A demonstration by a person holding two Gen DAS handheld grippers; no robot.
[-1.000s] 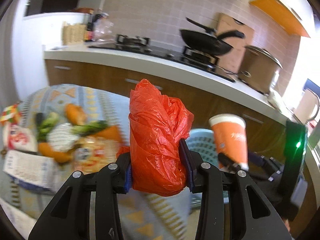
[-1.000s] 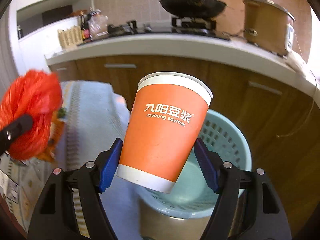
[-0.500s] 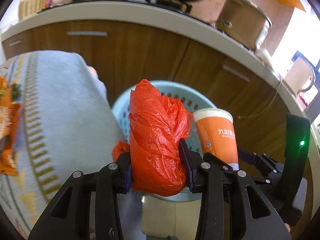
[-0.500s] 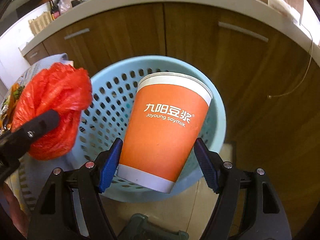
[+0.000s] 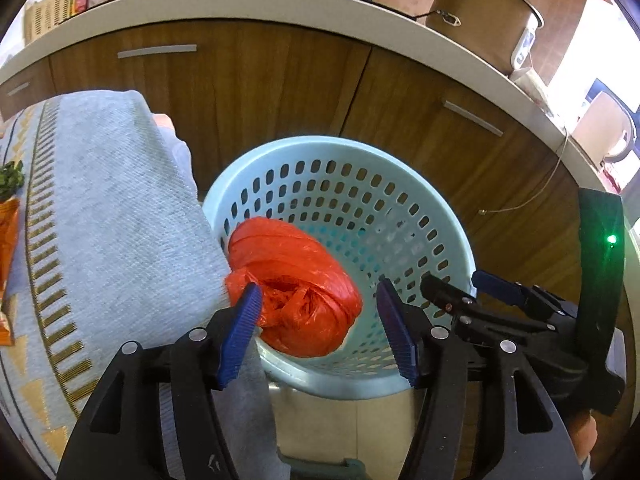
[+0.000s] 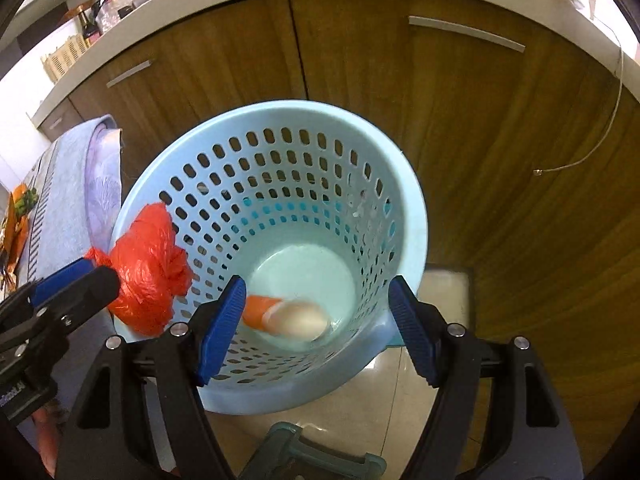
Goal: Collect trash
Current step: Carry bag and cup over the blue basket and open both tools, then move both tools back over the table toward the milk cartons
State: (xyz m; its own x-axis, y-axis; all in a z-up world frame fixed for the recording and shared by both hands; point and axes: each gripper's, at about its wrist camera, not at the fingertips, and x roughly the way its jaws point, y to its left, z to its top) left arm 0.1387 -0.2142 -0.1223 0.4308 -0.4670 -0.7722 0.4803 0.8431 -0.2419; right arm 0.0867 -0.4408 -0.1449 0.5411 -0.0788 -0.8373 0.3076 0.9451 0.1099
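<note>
pale blue plastic basket (image 6: 404,216) with perforated walls stands on the floor before wooden cabinets (image 6: 480,128). left gripper (image 5: 320,332): fingers spread wide, holding nothing; the red plastic bag (image 5: 294,290) sits between them at the basket's near rim, touching the left finger (image 5: 238,338), whether resting or falling cannot be told. right gripper (image 6: 316,328): fingers spread wide, holding nothing. orange paper cup (image 6: 286,314) lies on its side at the basket bottom, blurred. grey patterned cloth (image 5: 100,216) covers the surface left of the basket.

Red bag (image 5: 294,286) (crumpled) over blue basket (image 5: 400,184)
</note>
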